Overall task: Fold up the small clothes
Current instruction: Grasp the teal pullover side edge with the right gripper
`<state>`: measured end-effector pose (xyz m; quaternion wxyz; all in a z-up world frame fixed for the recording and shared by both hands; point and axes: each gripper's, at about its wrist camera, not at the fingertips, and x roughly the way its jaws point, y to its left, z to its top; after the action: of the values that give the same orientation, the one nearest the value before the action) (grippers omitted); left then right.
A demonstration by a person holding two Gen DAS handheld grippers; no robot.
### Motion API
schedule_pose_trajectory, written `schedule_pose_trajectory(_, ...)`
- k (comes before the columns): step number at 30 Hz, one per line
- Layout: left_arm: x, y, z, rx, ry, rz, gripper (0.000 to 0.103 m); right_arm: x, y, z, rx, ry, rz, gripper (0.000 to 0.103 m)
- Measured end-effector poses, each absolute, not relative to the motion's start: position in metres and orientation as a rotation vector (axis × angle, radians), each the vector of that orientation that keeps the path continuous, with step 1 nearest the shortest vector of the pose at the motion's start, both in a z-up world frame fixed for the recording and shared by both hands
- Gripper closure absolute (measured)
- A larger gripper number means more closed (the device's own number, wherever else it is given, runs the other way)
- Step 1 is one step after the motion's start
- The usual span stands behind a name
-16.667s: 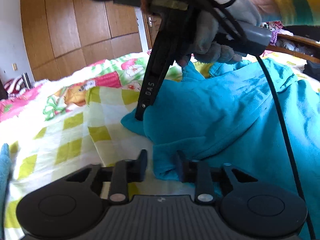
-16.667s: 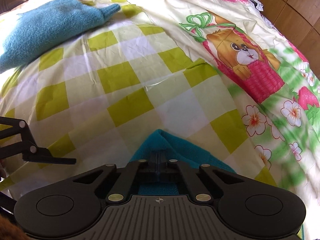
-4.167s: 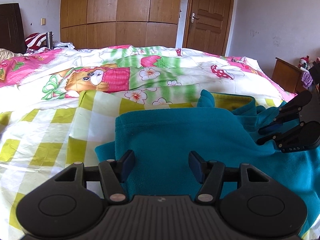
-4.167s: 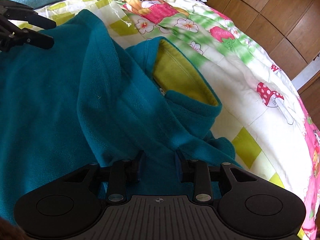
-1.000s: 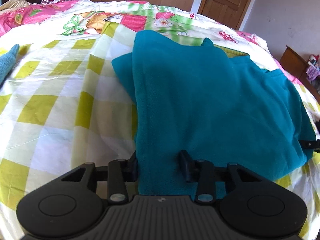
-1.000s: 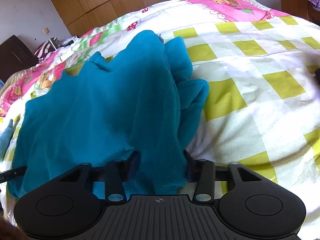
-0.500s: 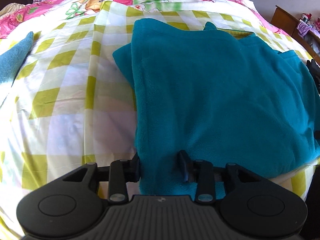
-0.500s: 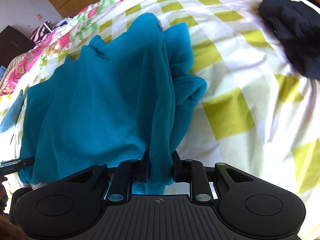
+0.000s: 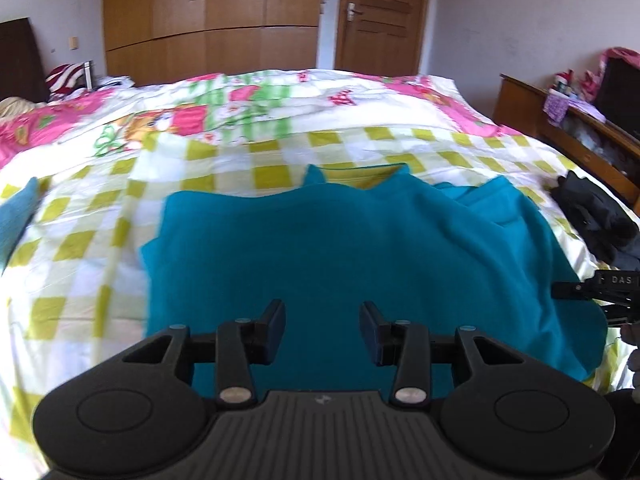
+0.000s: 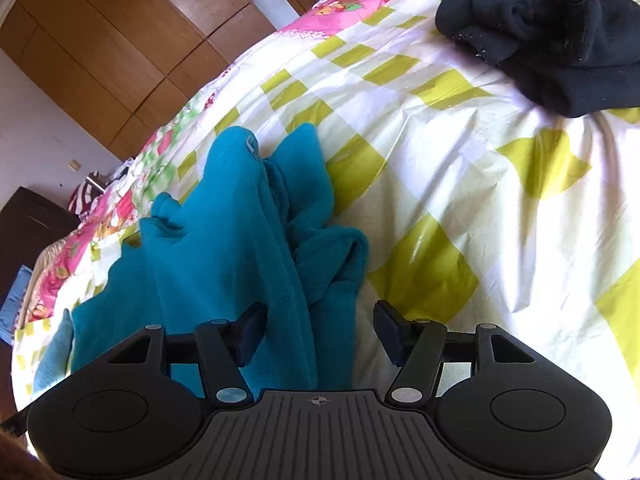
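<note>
A teal fleece garment (image 9: 352, 248) lies spread across a bed covered by a yellow-and-white checked sheet (image 9: 80, 240), its body laid flat with a yellow-lined collar (image 9: 360, 176) at the far edge. On the garment's right side the fleece is bunched into loose folds (image 10: 320, 248).

The left gripper (image 9: 322, 330) hangs over the near hem of the teal garment with its jaws coming apart; fleece shows in the gap below them, but the pads do not press on it. The right gripper (image 10: 320, 330) stands at the garment's right edge, its jaws likewise spreading wide, with a fold of fleece between them and neither pad closed against it.

A crumpled black garment (image 10: 552, 36) sits on the checked sheet to the right, well apart from the teal one. A light blue cloth (image 9: 16, 216) lies at the far left edge of the bed. Farther off, a pink and green cartoon-print bedspread (image 9: 224, 108) covers the bed's far half, with brown wooden wardrobe doors (image 9: 208, 20) beyond it against the wall.
</note>
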<state>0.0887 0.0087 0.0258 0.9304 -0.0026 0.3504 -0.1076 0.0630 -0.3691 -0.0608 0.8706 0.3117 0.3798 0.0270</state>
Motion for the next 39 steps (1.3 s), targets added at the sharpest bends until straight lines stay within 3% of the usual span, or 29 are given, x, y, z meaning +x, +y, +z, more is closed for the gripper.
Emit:
schedule_pose_trajectory(6, 0.132, -0.065, -0.008, 0.099, 0.777, -0.318, 0.049, 0.057, -0.37, -0.065, 0.684, 0.801, 0.165, 0.043)
schedule_pose_trajectory(12, 0.143, -0.074, -0.022, 0.075, 0.849, -0.285, 0.049, 0.076, -0.361, -0.073, 0.696, 0.834, 0.184, 0.043)
schedule_pose_trajectory(13, 0.141, -0.073, -0.021, 0.075, 0.85, -0.279, 0.048, 0.077, -0.357, -0.072, 0.69, 0.841, 0.178, 0.045)
schedule_pose_trajectory(16, 0.14, -0.072, -0.023, 0.066, 0.865, -0.255, 0.047, 0.075, -0.343, -0.064, 0.647, 0.874, 0.195, 0.07)
schedule_pose_trajectory(20, 0.134, -0.072, -0.022, 0.082, 0.865, -0.247, 0.047, 0.075, -0.33, -0.058, 0.547, 0.898, 0.149, 0.079)
schedule_pose_trajectory(39, 0.105, -0.038, -0.024, 0.022, 0.835, -0.286, 0.045, 0.064, -0.259, -0.027, 0.105, 0.871, 0.016, 0.087)
